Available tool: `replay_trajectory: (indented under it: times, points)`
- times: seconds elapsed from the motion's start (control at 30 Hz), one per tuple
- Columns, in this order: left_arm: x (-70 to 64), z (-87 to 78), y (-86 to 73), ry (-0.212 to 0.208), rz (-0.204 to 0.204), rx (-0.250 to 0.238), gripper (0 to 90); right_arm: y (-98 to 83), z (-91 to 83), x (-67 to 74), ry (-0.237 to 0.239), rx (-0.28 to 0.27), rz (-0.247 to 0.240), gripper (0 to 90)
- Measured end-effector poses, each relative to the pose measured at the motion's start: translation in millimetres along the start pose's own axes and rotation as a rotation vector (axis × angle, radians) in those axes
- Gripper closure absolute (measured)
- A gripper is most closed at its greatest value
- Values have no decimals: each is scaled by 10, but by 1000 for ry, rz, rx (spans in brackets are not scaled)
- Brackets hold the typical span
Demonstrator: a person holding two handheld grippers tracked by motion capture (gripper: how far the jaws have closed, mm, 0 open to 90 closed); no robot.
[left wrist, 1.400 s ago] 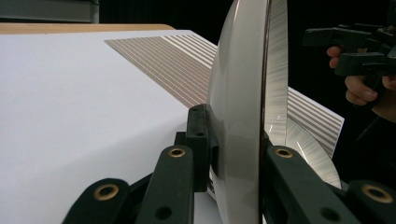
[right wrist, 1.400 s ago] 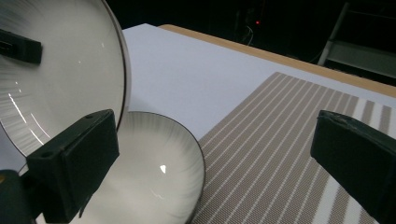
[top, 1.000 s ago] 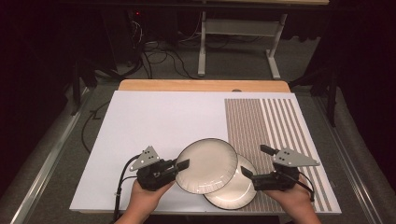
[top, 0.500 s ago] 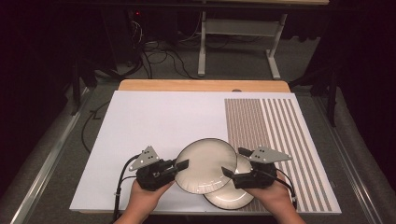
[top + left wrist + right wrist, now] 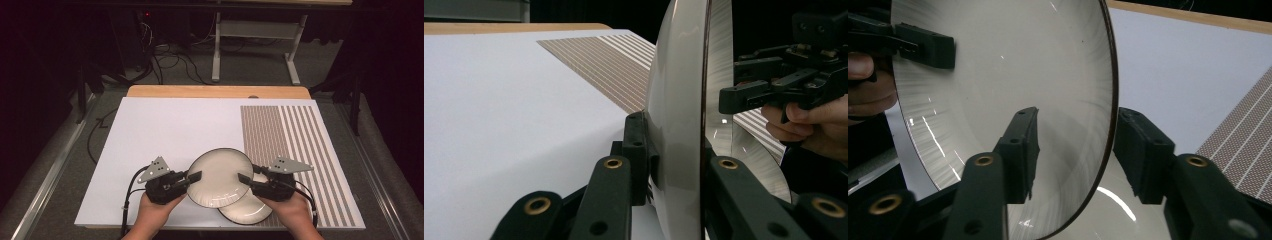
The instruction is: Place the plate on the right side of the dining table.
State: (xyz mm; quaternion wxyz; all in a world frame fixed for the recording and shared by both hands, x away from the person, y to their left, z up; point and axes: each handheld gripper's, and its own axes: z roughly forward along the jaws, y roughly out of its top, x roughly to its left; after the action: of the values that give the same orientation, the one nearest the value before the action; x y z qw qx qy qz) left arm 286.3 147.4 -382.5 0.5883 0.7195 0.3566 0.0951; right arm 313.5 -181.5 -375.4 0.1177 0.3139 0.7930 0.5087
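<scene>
Near the tabletop's (image 5: 165,130) 6 o'clock edge, 2 hands hold 2 tongs around a plate (image 5: 220,177). This upper plate is lifted and tilted, and it overlaps a second plate (image 5: 250,210) that lies flat under it, toward 5 o'clock. The left tongs (image 5: 194,176) grip the upper plate's rim at 9 o'clock; in the left gripper view the pads press the rim from both sides, nearly closed. The right tongs (image 5: 245,178) stand at the rim's 3 o'clock. Their jaws have just been closing, with the rim between them. In the right gripper view the rim (image 5: 1108,115) sits between the 2 pads; one pad lies close against the plate's face, but a small gap shows at the other pad (image 5: 1143,155), so no firm grip yet. At the mat's 3 o'clock side is a striped area (image 5: 295,145).
</scene>
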Motion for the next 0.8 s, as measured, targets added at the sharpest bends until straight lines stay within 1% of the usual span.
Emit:
replay_trajectory:
  times: [0.1,0.13,0.2,0.23,0.37,0.53,0.67,0.8]
  points:
    - [0,-2,0,3,0,0,784,-16,-8,-15,12,-4,5,645]
    - [1,-3,0,3,0,0,783,-22,-10,-17,14,-3,16,660]
    - [1,-5,-1,2,1,0,783,-35,-9,-33,22,0,21,698]
    - [0,-6,-2,2,2,-1,784,-42,-8,-40,27,-2,31,714]
    - [-2,-7,-4,0,1,-2,784,-55,-13,-86,30,-10,57,812]
    - [2,-10,-14,-3,-16,-11,787,-67,-15,-110,46,-18,89,840]
    - [-24,-24,-9,2,-27,-19,797,-66,-37,-141,79,-35,116,864]
    - [-50,-20,2,10,-29,-14,799,-60,-58,-146,78,-42,115,869]
